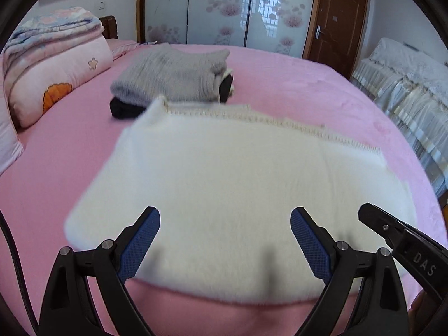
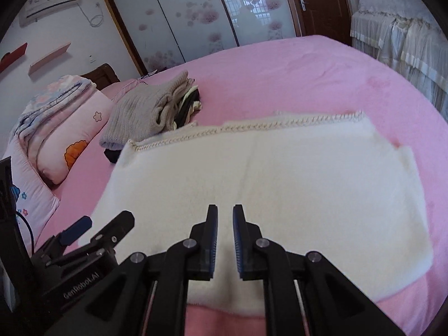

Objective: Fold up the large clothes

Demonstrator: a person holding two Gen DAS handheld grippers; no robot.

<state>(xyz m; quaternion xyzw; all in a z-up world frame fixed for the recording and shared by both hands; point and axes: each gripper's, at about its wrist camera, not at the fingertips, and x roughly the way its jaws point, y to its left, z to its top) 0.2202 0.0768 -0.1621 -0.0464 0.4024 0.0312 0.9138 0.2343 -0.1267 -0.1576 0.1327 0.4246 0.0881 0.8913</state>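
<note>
The white garment (image 1: 224,196) lies flat on the pink bed (image 1: 294,84), already doubled into a broad rectangle with its near edge along the near edge of the bed and its knitted trim (image 2: 252,130) along the far side; its long axis runs left to right across both views, so it lies straight ahead of and just under both tools. Behind it, toward the far left corner of the bed, sits a pile of folded clothes (image 1: 173,75) topped by a grey knit, close to the garment's far left corner; whether they touch I cannot tell. The left tool (image 1: 225,240) hangs over the near edge with its jaws spread wide and nothing between them; the blue pads (image 1: 140,240) appear clear of the cloth. The right tool (image 2: 224,240) sits just beside it, over the middle of the near edge, jaws drawn almost together with a narrow gap showing white fabric beyond, gripping nothing that I can see. Both are about equally near the garment; the next fold would probably need each to take a near corner.
</note>
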